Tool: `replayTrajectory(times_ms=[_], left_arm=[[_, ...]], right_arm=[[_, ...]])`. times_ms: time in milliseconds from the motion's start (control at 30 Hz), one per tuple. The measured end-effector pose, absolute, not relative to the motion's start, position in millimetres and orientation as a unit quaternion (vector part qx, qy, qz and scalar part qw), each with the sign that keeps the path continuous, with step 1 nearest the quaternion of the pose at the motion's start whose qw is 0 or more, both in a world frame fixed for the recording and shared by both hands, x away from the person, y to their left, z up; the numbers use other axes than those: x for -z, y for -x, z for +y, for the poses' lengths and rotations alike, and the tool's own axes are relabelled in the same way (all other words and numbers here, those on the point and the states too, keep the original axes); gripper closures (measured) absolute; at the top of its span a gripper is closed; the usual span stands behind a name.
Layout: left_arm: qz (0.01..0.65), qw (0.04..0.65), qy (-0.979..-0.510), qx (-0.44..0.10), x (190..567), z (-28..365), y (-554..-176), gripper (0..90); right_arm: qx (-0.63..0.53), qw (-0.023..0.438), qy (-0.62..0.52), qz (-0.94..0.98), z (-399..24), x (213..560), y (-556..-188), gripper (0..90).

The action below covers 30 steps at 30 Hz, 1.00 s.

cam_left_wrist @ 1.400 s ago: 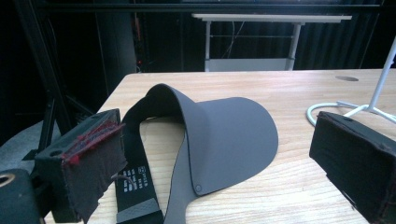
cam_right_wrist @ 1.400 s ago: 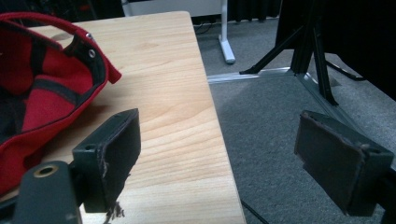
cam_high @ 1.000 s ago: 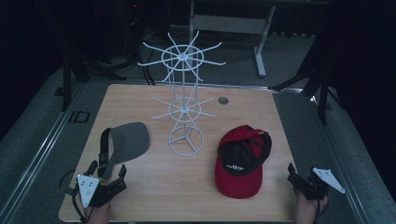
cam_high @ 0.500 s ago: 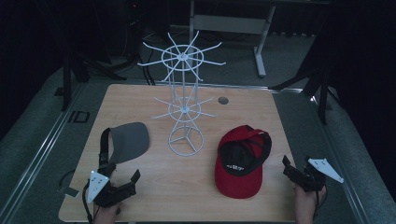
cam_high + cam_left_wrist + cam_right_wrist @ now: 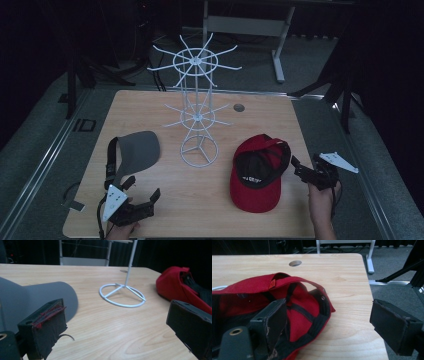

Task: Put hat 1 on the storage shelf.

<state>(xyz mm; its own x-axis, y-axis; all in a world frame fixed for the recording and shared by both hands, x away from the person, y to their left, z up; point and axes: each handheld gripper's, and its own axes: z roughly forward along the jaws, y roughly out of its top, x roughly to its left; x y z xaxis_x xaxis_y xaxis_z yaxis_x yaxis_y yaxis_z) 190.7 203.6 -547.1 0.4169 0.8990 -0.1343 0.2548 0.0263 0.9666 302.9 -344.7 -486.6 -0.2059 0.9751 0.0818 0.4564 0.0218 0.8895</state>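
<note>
While spread wide at the near left, left gripper (image 5: pixel 139 196) hovers empty just near of grey cap (image 5: pixel 137 150). White wire rack (image 5: pixel 197 115) mid-table, hooks bare. Red cap (image 5: pixel 257 172) upside down at right, hollow empty. Right gripper (image 5: pixel 300 170) gaping beside its rim; could shove it away, or pinch only loose strap

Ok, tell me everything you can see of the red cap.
The red cap lies upside down on the wooden table, right of the white wire stand, opening up and brim toward the person. It looks like fabric, with a black lining and sweatband and a red strap arched across its back opening. The right tool is open with its jaws beside the cap's rear edge; whether they touch it is unclear.
</note>
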Motion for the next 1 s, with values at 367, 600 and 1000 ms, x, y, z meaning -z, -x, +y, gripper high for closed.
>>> replayTrajectory(times_ms=[367,600,1000], left_arm=[[0.421,0.536,-0.667,-0.300,544,197,-185,3.1],[0.415,0.536,-0.671,-0.302,544,196,-184,3.1],[0.422,0.536,-0.668,-0.297,545,198,-186,3.1]], right_arm=[[-0.423,0.274,-0.545,0.670,-326,497,-331,12.3],[-0.399,0.247,-0.552,0.689,-313,515,-347,12.3],[-0.351,0.229,-0.560,0.715,-297,540,-362,11.6]])
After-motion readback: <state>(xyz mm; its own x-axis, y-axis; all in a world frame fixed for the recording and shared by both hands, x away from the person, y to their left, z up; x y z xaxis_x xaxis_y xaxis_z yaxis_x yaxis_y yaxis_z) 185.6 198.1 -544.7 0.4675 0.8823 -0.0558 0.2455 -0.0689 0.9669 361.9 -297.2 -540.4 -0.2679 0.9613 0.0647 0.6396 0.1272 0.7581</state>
